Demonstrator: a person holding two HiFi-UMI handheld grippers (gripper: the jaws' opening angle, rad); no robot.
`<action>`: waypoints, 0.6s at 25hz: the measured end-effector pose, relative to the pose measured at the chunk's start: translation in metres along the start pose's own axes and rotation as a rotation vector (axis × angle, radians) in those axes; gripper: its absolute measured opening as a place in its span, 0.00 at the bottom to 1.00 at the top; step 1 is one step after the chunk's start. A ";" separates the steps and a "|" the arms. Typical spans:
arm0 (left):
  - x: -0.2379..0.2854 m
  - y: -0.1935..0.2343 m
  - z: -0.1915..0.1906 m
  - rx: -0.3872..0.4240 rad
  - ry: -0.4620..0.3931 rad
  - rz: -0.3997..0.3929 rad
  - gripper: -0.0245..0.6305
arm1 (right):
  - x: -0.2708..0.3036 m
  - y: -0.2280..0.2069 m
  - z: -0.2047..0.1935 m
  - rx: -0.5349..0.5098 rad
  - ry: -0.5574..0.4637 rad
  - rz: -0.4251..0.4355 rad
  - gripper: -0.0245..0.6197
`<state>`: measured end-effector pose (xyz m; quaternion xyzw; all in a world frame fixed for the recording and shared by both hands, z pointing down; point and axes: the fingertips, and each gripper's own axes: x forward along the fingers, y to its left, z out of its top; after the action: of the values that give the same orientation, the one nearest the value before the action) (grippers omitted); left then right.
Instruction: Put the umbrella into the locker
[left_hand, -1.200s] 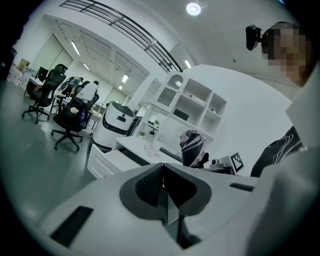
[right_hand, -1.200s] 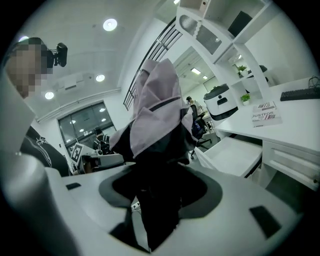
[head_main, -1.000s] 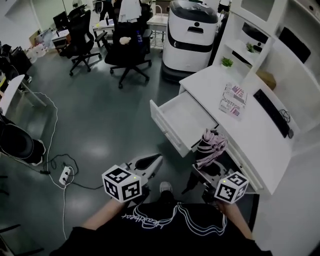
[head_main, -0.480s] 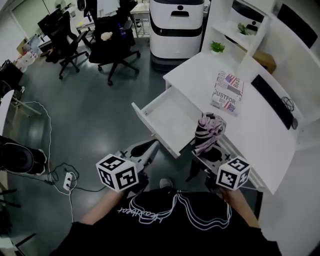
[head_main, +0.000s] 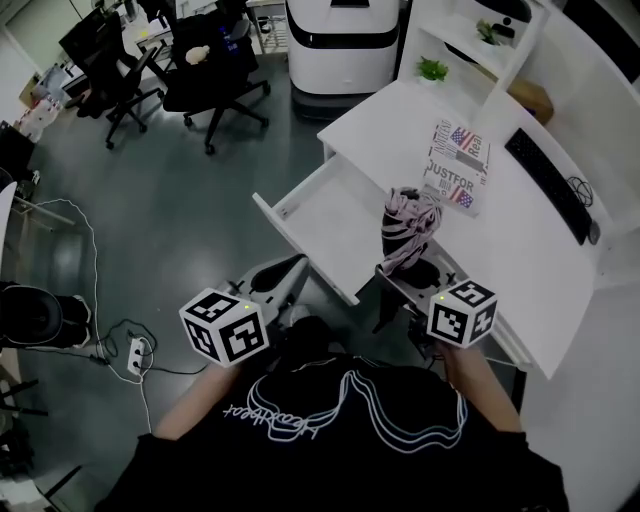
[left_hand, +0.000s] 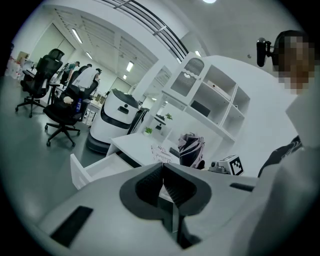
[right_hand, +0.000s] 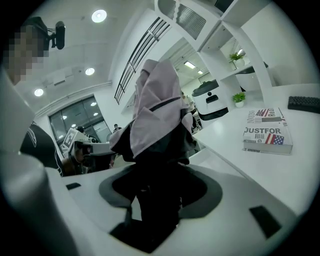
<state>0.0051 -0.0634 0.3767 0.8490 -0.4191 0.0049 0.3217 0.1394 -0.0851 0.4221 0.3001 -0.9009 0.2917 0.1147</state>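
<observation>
The right gripper clamps the folded pink-and-black umbrella by its lower end, upright just beside the open white drawer, probably the intended locker, while the left gripper, jaws together and empty, waits nearby.

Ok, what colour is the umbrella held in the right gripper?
Pale pink with black panels and stripes. The umbrella shows best in the right gripper view.
</observation>
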 end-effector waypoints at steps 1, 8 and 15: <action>0.002 0.004 0.001 -0.001 0.004 -0.001 0.04 | 0.005 -0.002 0.001 -0.002 0.005 -0.004 0.39; 0.020 0.047 0.015 -0.028 0.040 -0.011 0.05 | 0.053 -0.017 0.009 0.005 0.055 -0.032 0.39; 0.047 0.101 0.031 -0.055 0.098 -0.034 0.05 | 0.110 -0.042 0.014 0.032 0.148 -0.079 0.39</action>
<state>-0.0447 -0.1586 0.4206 0.8455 -0.3884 0.0293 0.3652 0.0775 -0.1726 0.4721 0.3147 -0.8726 0.3230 0.1878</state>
